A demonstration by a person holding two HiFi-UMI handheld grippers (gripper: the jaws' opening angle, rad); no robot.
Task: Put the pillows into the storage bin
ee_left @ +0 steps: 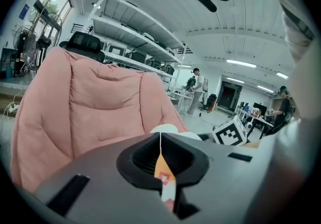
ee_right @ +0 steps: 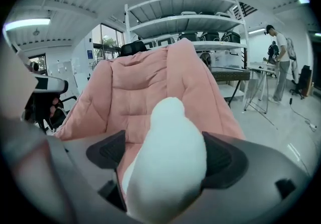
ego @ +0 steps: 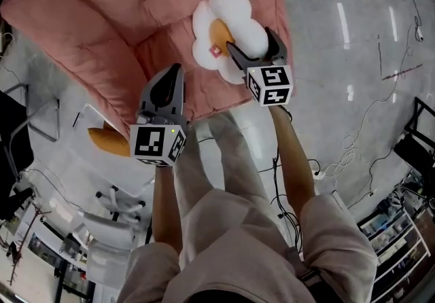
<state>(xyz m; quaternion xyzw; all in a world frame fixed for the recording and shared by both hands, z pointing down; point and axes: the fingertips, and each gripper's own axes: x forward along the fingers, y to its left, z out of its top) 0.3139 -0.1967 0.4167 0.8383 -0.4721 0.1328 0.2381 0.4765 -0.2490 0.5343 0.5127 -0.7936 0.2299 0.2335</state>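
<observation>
Flower pillow (ego: 228, 30) above pink quilted lounger (ego: 102, 16), glossy grey floor (ego: 340, 91).
Right gripper (ego: 253, 47) clamped on white petal; left gripper (ego: 171, 74) closed, empty; shelving racks (ee_right: 185, 19) behind.

quick headcount: one flower pillow (ego: 228, 23) up top centre; one pink padded chair (ego: 102, 16) upper left; one left gripper (ego: 174, 74) plus one right gripper (ego: 250, 42), so two; one orange thing (ego: 109, 142) lower left, can't tell what; one shelving rack (ee_right: 185, 19); two background people, a person (ee_left: 198, 92) mid-frame, another person (ee_left: 284, 100) far right
</observation>
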